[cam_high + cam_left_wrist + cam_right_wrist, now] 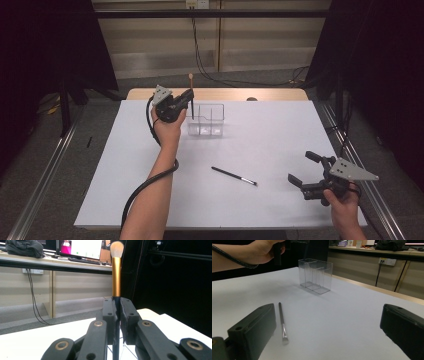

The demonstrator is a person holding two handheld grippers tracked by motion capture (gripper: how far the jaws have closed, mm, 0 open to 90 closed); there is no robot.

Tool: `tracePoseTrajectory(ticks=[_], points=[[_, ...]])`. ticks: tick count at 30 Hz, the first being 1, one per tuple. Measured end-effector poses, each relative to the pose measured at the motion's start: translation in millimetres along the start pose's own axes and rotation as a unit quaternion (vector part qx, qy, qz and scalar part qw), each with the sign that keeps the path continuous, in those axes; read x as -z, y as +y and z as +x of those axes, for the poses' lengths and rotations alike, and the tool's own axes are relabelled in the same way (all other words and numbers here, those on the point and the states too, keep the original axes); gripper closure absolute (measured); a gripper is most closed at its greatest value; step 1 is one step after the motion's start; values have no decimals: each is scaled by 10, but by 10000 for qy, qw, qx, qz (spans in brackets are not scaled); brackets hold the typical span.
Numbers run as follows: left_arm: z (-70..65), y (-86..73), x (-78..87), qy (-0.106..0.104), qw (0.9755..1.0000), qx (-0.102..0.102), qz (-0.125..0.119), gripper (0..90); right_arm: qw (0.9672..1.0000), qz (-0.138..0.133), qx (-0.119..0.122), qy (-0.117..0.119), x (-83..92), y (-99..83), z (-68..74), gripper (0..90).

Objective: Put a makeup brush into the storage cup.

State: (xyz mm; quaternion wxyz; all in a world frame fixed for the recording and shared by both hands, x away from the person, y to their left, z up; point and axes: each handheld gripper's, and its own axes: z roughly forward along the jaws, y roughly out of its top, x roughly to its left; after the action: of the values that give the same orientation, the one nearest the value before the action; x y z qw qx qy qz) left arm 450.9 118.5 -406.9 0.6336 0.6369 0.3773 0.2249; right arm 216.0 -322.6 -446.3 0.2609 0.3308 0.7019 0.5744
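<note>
- A white surface (pixel 280 150) stands in a dim room with black curtains on both sides, a pale panelled wall behind, and cables hanging down it.
- The left tongs (pixel 191 100) are clenched on a makeup brush (pixel 116 277), holding it upright by its dark handle, with the gold ferrule and pale bristles rising above the jaws.
- Just under and beside the left tongs sits a clear organiser box (pixel 206 120) with dividers; the brush's lower end hangs at its left compartment, though I cannot tell whether it touches the bottom.
- The right tongs (pixel 302 167) hover low over the near right part of the surface, jaws spread wide and grasping nothing.
- A thin dark brush (pixel 234 176) lies flat on the surface to the left of the right tongs, near them but not touching, its bristle end pointing toward them.
- The organiser box is well apart from the right tongs, beyond them.
</note>
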Motion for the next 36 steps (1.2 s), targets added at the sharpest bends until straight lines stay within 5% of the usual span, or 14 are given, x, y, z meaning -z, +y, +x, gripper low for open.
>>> tracePoseTrajectory(ticks=[19, 23, 36], points=[[19, -32, 32, -33, 10000, 62, 53, 824, 10000, 2, 11, 15, -5, 1, 3, 0], [28, -40, 46, -191, 9993, 315, -18, 620, 10000, 6, 14, 22, -5, 0, 5, 0], [7, -46, 172, -463, 9989, 53, -99, 320, 10000, 19, 41, 36, -20, 2, 13, 0]])
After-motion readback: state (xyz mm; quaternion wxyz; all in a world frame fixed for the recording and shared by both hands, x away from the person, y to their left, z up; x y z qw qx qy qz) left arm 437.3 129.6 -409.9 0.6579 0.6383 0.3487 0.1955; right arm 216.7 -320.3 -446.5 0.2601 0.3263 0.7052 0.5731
